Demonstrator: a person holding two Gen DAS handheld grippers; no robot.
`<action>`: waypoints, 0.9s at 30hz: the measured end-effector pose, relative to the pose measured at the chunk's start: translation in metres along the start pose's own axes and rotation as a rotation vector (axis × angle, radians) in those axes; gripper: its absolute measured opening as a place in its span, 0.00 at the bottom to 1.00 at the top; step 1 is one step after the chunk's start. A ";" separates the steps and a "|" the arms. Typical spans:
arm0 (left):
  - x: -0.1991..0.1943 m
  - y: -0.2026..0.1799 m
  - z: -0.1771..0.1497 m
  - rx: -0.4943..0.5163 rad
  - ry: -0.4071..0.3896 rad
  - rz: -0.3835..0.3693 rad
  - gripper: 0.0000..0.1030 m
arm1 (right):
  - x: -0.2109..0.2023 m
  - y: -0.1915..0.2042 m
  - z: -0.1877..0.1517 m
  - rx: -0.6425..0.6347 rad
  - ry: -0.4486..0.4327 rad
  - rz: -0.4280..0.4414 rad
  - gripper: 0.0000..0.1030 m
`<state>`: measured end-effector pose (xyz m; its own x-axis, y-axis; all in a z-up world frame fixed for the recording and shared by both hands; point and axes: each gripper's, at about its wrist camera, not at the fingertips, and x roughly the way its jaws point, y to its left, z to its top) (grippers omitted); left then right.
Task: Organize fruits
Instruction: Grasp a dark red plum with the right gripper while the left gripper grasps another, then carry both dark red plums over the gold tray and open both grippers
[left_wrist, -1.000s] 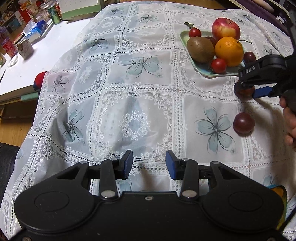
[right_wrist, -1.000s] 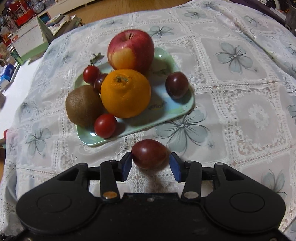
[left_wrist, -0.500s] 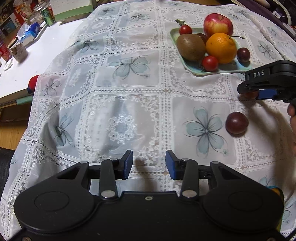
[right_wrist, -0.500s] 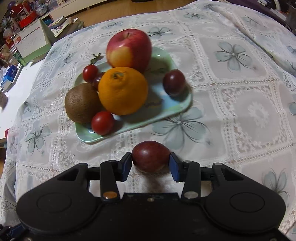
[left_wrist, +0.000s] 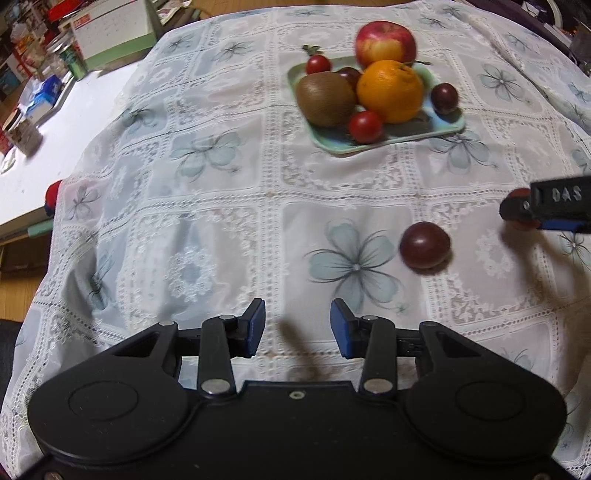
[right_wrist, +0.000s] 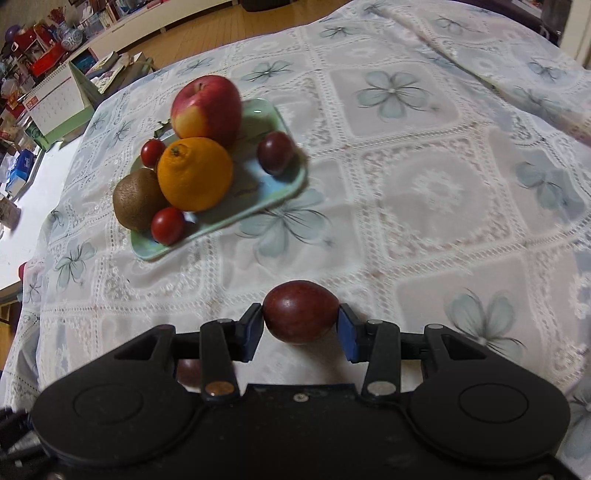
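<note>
Two hand-held grippers hover over the lace tablecloth (left_wrist: 229, 206): the right hand-held gripper (right_wrist: 301, 328) pinches a dark red plum (right_wrist: 301, 316), while the left hand-held gripper (left_wrist: 297, 328) stands part-open and empty, near another plum (left_wrist: 424, 244) lying short of the green tray (left_wrist: 332, 142).

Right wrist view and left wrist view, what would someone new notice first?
First, the dark red plum pinched between the right gripper and its blue pads, low in the right wrist view. Next, the pale green tray on the lace tablecloth, heaped with fruit: red apple, orange, brown kiwi. In the left wrist view, the empty left gripper hangs near another loose plum.
</note>
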<state>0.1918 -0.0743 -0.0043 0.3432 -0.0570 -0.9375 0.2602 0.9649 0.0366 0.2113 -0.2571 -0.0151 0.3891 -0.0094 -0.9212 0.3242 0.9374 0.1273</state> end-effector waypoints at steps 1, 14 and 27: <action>0.001 -0.004 0.001 0.007 0.001 -0.005 0.48 | -0.003 -0.004 -0.003 0.003 -0.003 0.004 0.43; 0.015 -0.053 0.029 0.048 -0.085 -0.105 0.48 | -0.031 -0.043 -0.037 0.069 -0.078 0.046 0.43; 0.032 -0.068 0.037 0.009 -0.080 -0.195 0.55 | -0.016 -0.047 -0.039 0.106 -0.049 0.052 0.43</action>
<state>0.2183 -0.1510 -0.0244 0.3564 -0.2632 -0.8965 0.3366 0.9313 -0.1396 0.1558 -0.2873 -0.0204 0.4484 0.0185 -0.8937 0.3906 0.8952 0.2145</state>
